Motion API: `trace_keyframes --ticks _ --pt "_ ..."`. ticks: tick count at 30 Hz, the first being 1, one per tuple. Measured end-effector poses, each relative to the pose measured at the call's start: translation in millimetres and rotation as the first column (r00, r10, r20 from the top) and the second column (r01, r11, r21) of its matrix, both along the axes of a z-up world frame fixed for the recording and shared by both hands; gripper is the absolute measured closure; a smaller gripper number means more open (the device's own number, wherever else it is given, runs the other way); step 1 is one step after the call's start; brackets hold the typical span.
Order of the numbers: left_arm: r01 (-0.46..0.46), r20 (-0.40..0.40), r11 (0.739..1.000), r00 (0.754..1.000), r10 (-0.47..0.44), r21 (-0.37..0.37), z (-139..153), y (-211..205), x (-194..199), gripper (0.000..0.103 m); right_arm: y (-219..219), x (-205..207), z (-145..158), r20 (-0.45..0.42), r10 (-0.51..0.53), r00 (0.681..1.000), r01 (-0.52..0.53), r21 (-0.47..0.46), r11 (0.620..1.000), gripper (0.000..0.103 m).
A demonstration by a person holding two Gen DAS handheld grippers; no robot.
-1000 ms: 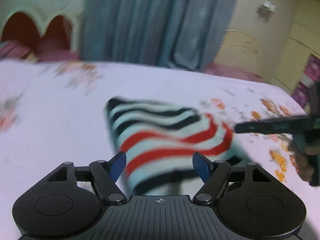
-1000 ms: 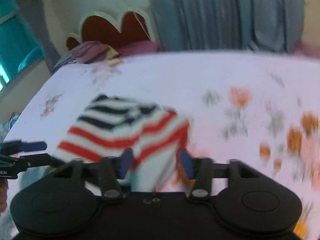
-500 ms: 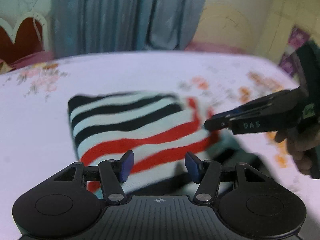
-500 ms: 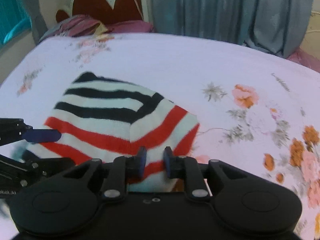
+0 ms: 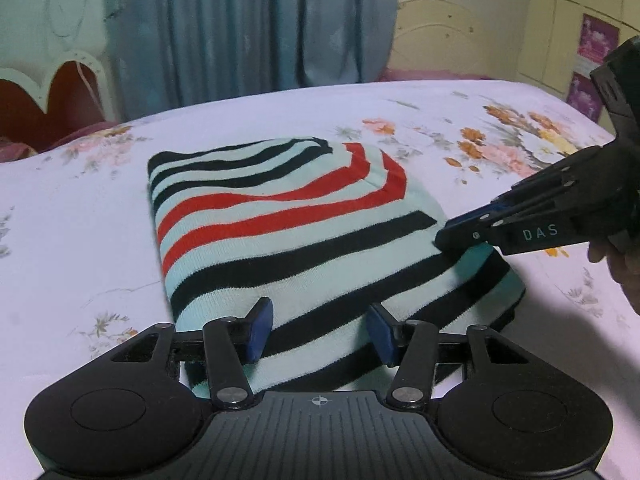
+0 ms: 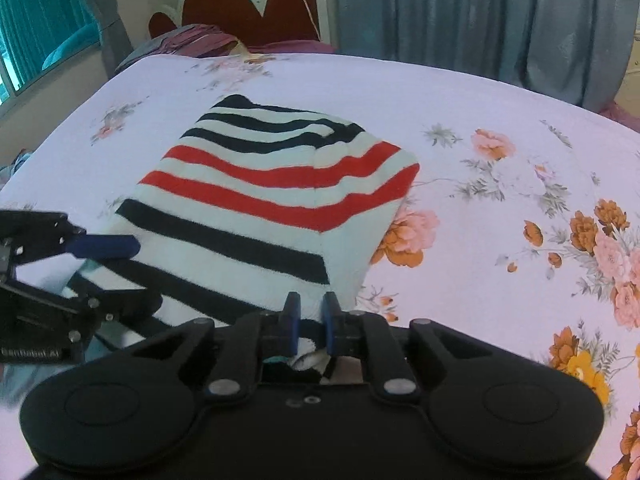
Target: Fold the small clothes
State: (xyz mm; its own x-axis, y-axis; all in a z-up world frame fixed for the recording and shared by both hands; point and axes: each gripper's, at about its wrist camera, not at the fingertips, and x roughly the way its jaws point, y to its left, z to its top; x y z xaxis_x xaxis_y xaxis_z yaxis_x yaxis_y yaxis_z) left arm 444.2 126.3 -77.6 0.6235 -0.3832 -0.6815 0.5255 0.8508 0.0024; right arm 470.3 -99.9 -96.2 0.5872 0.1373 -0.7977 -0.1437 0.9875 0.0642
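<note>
Now, knitted striped sweater [image 5: 288,236] folded into a soft rectangle on my floral bed sheet [image 5: 80,240], ribbed black, red and pale bands, my left gripper [image 5: 318,330] spread wide over its near edge, my right gripper [image 6: 308,326] pinching its near hem.

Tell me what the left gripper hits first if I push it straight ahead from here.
Probably the striped garment: the left gripper is open with the fabric's near edge already between its fingers. Height above the cloth is unclear.
</note>
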Motion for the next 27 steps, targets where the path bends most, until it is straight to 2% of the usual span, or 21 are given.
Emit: trace_keyframes --ticks 2,5,8,15,20,27 --pt "-0.015 0.002 1.000 1.000 0.015 0.004 8 0 -6 0.050 4 -2 7 0.003 0.004 1.000 -0.004 -0.015 1.000 0.092" --pt "-0.045 0.020 0.999 0.999 0.045 0.009 20 7 -23 0.051 6 -27 30 0.072 0.018 0.997 -0.019 0.013 1.000 0.089" --pt "-0.093 0.008 0.996 0.996 0.093 0.014 21 17 -34 0.050 10 -45 38 0.082 0.046 0.996 -0.047 0.019 0.999 0.088" --pt "-0.151 -0.041 0.988 0.988 0.152 0.018 -2 24 -35 0.050 15 -45 -3 -0.034 0.061 0.998 -0.061 -0.003 0.998 0.091" --pt "-0.169 -0.037 0.985 0.985 0.170 0.022 -11 24 -36 0.051 14 -46 -12 -0.032 0.043 0.999 -0.043 0.005 0.999 0.094" --pt "-0.184 -0.002 0.981 0.983 0.185 0.065 -18 12 -36 0.050 14 -45 -17 -0.020 0.028 0.999 -0.028 -0.005 1.000 0.095"
